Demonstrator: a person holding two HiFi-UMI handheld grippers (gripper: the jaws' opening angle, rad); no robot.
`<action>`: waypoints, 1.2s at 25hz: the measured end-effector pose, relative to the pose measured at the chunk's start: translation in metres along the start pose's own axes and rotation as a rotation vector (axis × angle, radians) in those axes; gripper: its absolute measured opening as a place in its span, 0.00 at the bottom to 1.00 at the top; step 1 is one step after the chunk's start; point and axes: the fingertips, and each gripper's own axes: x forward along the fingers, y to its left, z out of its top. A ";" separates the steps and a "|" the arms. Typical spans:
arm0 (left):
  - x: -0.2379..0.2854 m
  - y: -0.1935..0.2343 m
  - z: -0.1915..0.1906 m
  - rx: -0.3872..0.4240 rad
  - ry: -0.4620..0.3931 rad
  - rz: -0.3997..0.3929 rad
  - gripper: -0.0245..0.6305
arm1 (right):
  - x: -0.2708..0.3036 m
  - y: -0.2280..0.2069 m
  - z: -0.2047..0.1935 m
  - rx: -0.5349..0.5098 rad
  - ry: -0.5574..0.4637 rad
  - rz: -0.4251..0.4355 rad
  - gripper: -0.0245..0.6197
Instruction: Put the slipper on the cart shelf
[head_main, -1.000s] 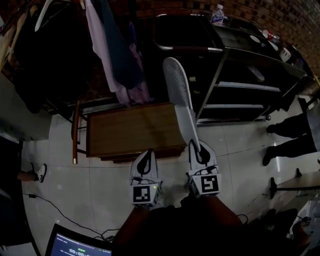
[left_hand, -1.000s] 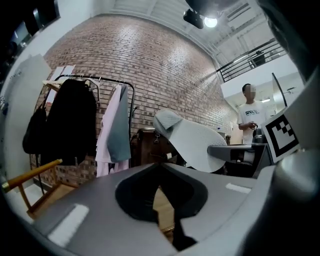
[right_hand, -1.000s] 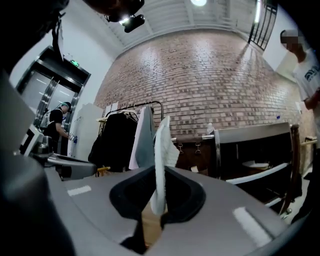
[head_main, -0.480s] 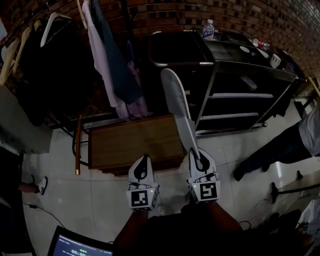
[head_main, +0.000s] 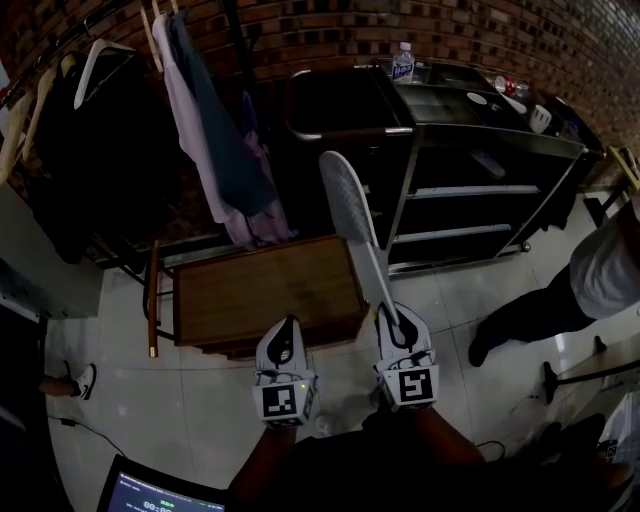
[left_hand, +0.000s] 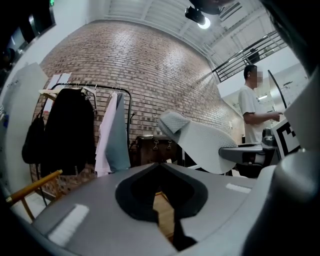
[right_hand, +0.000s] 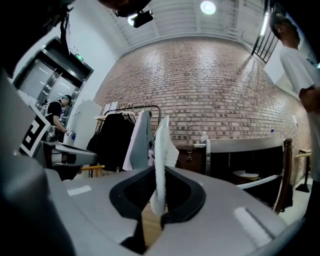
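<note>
Slipper (head_main: 350, 200) — in right gripper (head_main: 388, 318), bottle (head_main: 403, 62) atop cart (head_main: 470, 191)

White slipper (head_main: 350, 205) with fine dotted texture; red-brown brick wall (head_main: 300, 30); black cart (head_main: 450, 105) with silver rails. Brown wooden table (head_main: 265, 290), pale tiled floor (head_main: 180, 390). Pink shirt (head_main: 195, 140) beside teal garment (head_main: 228, 150).

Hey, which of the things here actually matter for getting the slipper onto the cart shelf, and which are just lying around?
Part of the job: slipper, right claw gripping it, cart shelf.

Just lying about: wooden trunk, hanging clothes, water bottle, laptop. The left claw is shut and empty.
</note>
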 end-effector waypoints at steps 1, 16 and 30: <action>0.001 -0.003 0.001 0.005 -0.004 -0.005 0.06 | -0.001 -0.003 -0.001 0.001 0.004 -0.003 0.09; 0.050 -0.065 -0.007 -0.008 0.037 -0.055 0.06 | -0.021 -0.082 -0.025 -0.014 0.081 -0.074 0.09; 0.138 -0.128 -0.010 0.024 0.076 -0.066 0.06 | -0.021 -0.198 -0.106 0.046 0.269 -0.128 0.09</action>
